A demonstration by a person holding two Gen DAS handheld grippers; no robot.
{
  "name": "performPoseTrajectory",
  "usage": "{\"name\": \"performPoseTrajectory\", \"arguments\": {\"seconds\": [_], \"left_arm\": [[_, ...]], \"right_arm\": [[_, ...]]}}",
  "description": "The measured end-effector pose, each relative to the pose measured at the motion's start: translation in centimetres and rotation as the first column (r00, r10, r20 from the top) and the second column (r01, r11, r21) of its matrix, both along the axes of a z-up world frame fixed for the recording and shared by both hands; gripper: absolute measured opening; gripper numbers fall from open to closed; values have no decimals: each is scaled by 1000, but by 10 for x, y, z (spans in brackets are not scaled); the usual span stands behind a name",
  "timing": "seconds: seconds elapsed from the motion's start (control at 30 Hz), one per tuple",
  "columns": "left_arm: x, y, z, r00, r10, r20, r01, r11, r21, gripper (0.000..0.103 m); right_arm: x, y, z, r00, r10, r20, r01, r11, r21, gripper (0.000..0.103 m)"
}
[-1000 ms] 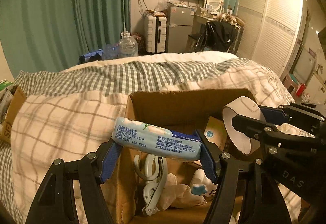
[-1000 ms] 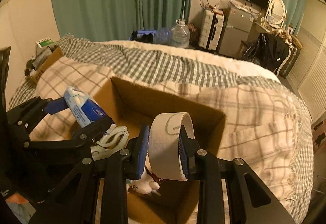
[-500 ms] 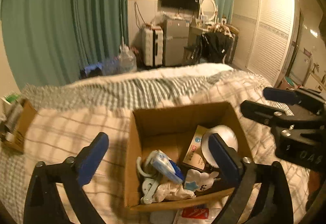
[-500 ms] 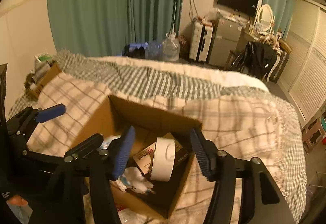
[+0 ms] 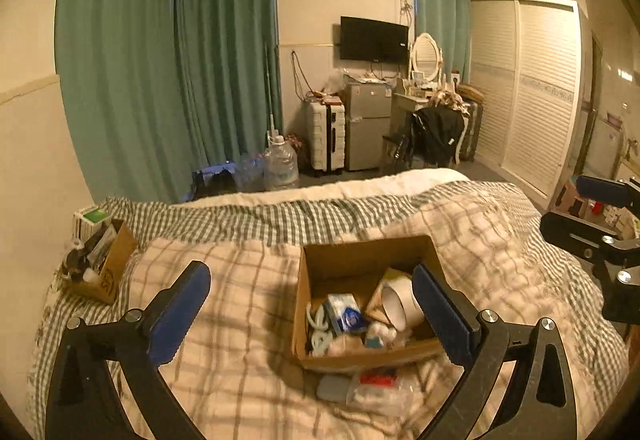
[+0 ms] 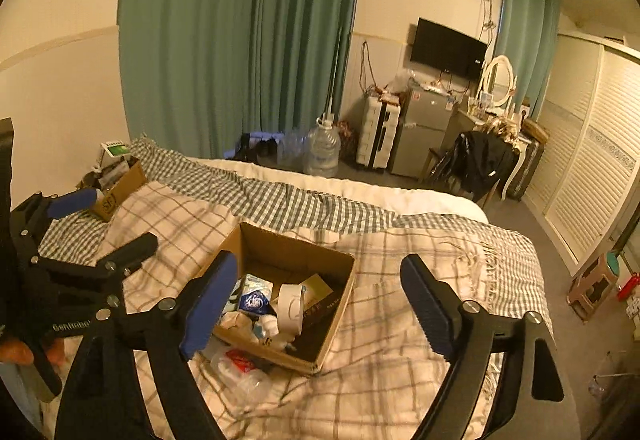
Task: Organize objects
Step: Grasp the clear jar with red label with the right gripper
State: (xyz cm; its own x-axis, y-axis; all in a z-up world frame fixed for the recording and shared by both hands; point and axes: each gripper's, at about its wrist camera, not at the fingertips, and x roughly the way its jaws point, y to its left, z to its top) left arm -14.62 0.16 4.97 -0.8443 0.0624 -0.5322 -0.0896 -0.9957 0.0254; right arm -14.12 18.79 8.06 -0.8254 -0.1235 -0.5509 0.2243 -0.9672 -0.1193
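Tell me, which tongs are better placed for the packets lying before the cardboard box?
Probably left: the packets lie between the open left tongs; for the right tongs they sit beside one finger.

The cardboard box (image 5: pixel 404 254) is matt brown, standing on a soft woven plaid blanket (image 5: pixel 240 320). Inside, the tape roll (image 6: pixel 291 307) looks like smooth white paper, beside a glossy plastic tissue pack (image 5: pixel 343 314). Each gripper's pads (image 6: pixel 426 310) are ribbed blue rubber on matt black plastic.

place: home bedroom | cues: bed (image 5: pixel 248 304), curtains (image 5: pixel 172 79), wall TV (image 5: pixel 374 40), wardrobe (image 5: pixel 540 87)
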Motion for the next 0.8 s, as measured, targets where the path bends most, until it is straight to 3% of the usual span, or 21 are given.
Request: {"name": "performPoseTrajectory", "arguments": {"seconds": [0.2, 0.3, 0.37, 0.67, 0.8], "left_arm": [[44, -8, -20, 999, 32, 35, -31, 999, -30, 103], [64, -19, -43, 994, 92, 59, -94, 995, 24, 103], [71, -24, -59, 990, 122, 72, -125, 991, 47, 103], [51, -34, -141, 957, 238, 164, -233, 971, -47, 103], [44, -43, -161, 947, 265, 181, -250, 963, -103, 103]], "right_arm": [[45, 8, -17, 1000, -16, -18, 17, 1000, 17, 98], [60, 6, -40, 1000, -17, -18, 17, 999, 32, 103], [63, 3, -61, 1000, 11, 26, -11, 1000, 17, 103], [20, -30, -163, 980, 43, 195, -54, 997, 53, 103], [-1, -48, -212, 960, 70, 271, -96, 992, 84, 103]]}}
